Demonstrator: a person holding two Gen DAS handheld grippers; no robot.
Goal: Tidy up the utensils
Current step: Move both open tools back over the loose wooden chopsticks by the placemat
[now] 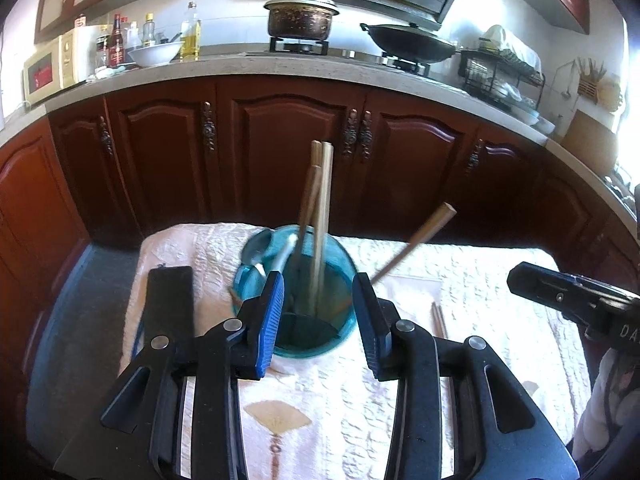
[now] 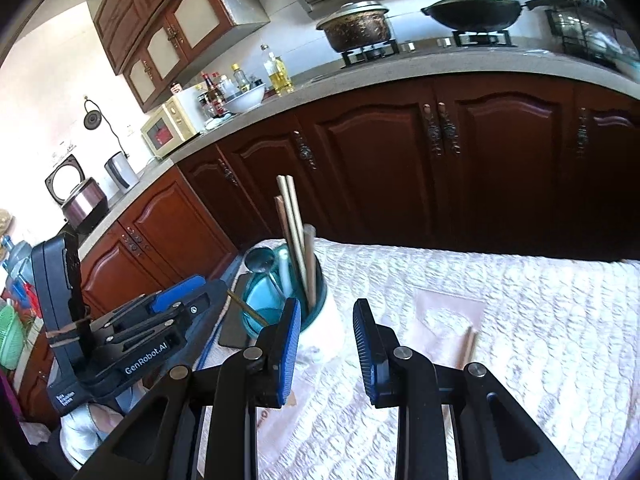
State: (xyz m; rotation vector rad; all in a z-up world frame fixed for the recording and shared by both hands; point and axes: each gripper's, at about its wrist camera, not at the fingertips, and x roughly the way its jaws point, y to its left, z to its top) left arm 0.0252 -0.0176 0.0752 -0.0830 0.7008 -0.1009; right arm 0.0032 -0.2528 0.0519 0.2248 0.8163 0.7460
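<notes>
A utensil cup (image 1: pixel 304 344), teal inside and white outside (image 2: pixel 324 332), stands on the cloth-covered table. It holds several wooden chopsticks (image 1: pixel 320 216) (image 2: pixel 294 232) and a metal spoon (image 1: pixel 258 250) (image 2: pixel 260 260). One chopstick (image 1: pixel 416 240) leans out to the right. My left gripper (image 1: pixel 318 288) is open with its jaws either side of the cup, not pressing it. My right gripper (image 2: pixel 326 312) is open and empty just right of the cup. Two chopsticks (image 1: pixel 438 318) (image 2: pixel 468 344) lie on the cloth to the right.
A black flat case (image 1: pixel 170 304) lies left of the cup. A pale quilted cloth (image 2: pixel 540 320) covers the table. A pink paper (image 2: pixel 448 312) lies under the loose chopsticks. Dark wooden kitchen cabinets (image 1: pixel 280 152) stand behind the table.
</notes>
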